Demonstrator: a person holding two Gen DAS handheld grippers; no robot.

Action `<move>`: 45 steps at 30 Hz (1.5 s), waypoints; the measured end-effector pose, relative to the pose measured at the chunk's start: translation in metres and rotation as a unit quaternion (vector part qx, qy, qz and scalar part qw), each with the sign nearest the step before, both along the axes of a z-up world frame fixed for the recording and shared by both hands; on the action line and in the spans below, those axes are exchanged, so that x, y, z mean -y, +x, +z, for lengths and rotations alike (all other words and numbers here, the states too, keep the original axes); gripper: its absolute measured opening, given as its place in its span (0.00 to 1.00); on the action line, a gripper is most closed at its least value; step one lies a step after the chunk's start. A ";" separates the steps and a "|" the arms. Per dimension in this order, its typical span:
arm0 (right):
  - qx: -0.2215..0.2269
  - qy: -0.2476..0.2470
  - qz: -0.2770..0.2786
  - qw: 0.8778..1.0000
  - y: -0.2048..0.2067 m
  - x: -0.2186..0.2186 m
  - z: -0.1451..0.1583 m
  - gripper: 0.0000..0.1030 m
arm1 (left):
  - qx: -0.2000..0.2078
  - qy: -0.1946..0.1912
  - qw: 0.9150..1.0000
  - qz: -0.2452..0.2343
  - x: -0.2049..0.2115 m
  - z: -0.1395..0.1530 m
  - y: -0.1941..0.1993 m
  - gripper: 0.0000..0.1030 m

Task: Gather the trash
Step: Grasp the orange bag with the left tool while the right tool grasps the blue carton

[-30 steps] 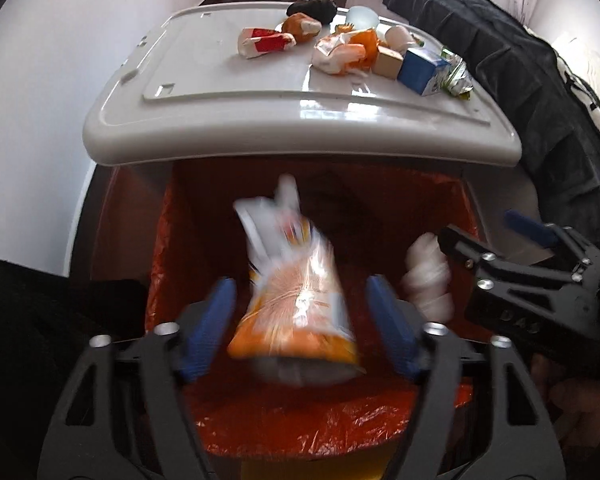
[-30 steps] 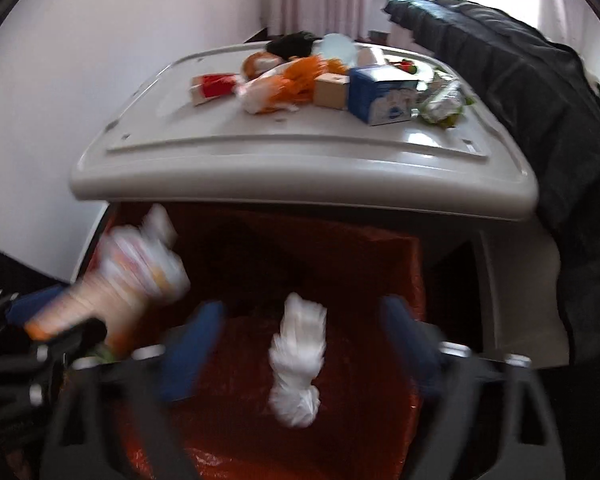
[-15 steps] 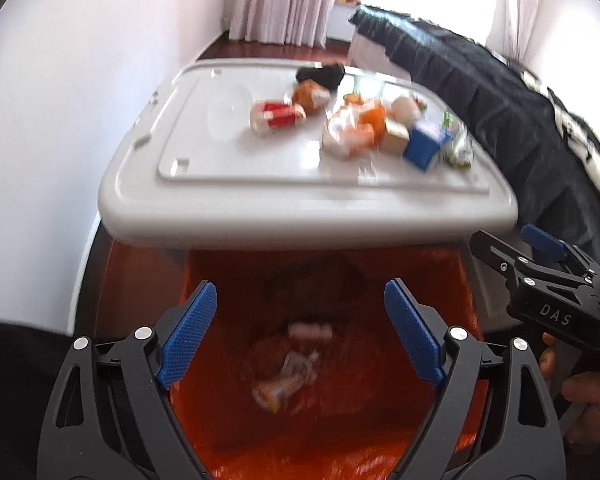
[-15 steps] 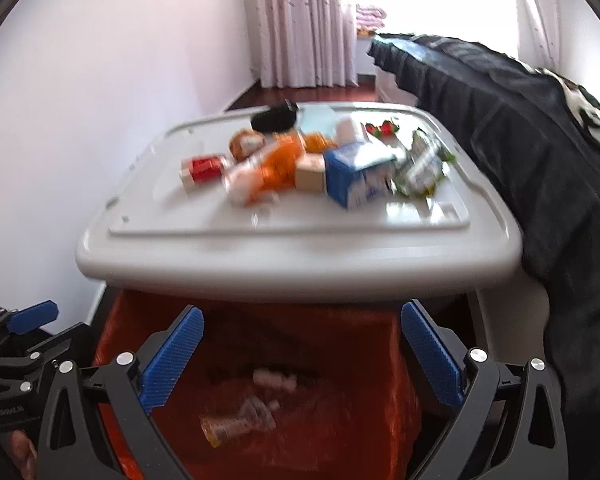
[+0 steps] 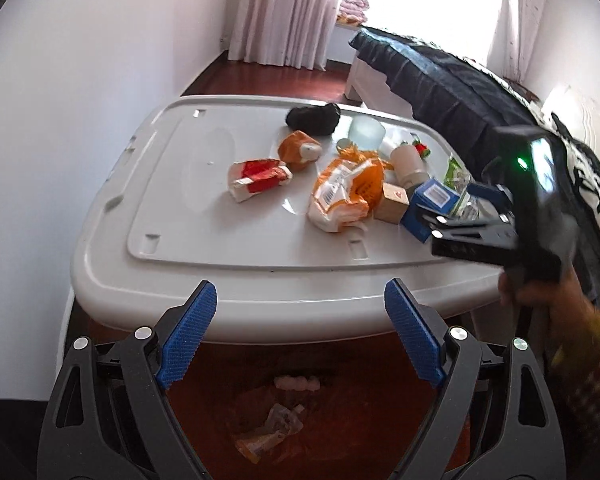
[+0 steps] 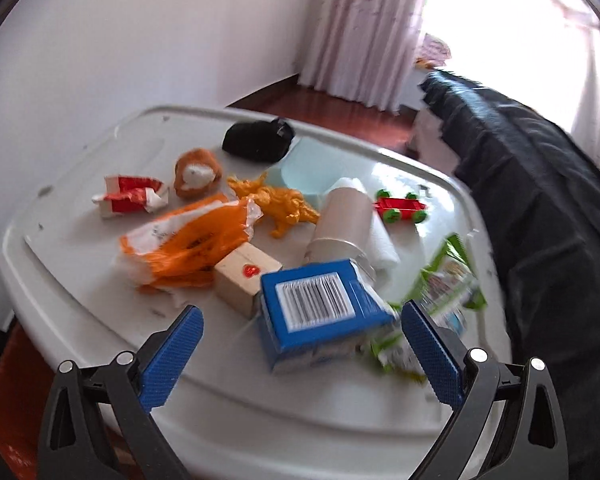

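Note:
My left gripper (image 5: 300, 336) is open and empty over the orange-lined bin (image 5: 340, 408), which holds an orange wrapper (image 5: 268, 432) and a white wad (image 5: 296, 382). My right gripper (image 6: 300, 356) is open and empty, just before a blue carton (image 6: 320, 312) on the white lid (image 6: 80, 264). It shows at the right of the left wrist view (image 5: 456, 220). On the lid (image 5: 180, 220) lie a red-white wrapper (image 5: 258, 178), an orange bag (image 5: 344, 196), a green wrapper (image 6: 448, 280) and a wooden block (image 6: 244, 276).
Also on the lid: a black cloth (image 6: 260, 140), an orange plush (image 6: 196, 172), an orange toy dinosaur (image 6: 284, 204), a pale cup (image 6: 304, 176), a paper roll (image 6: 344, 224) and a red toy car (image 6: 400, 208). A dark-covered bed (image 6: 540, 200) stands right, a white wall left.
The orange wrapper and white wad fell from the open grippers into the bin. Both grippers rose; the right one moved forward over the lid toward the blue carton.

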State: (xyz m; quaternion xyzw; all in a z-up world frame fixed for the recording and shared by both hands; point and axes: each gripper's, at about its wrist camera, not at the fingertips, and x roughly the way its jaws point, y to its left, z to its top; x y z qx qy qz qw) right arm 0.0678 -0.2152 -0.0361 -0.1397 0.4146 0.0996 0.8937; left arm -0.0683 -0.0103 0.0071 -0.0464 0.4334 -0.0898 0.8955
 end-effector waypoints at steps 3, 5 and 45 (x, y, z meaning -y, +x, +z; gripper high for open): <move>-0.015 -0.014 0.026 0.999 0.014 0.000 -0.009 0.95 | -0.006 0.007 1.000 -0.006 0.005 -0.007 0.004 0.81; -0.023 -0.030 0.036 0.999 0.021 -0.001 -0.016 0.95 | -0.011 0.008 1.000 -0.008 0.007 -0.012 0.005 0.81; 0.115 0.068 -0.010 0.991 -0.070 0.015 0.099 0.76 | -0.050 0.082 0.992 -0.084 0.078 -0.087 0.159 0.47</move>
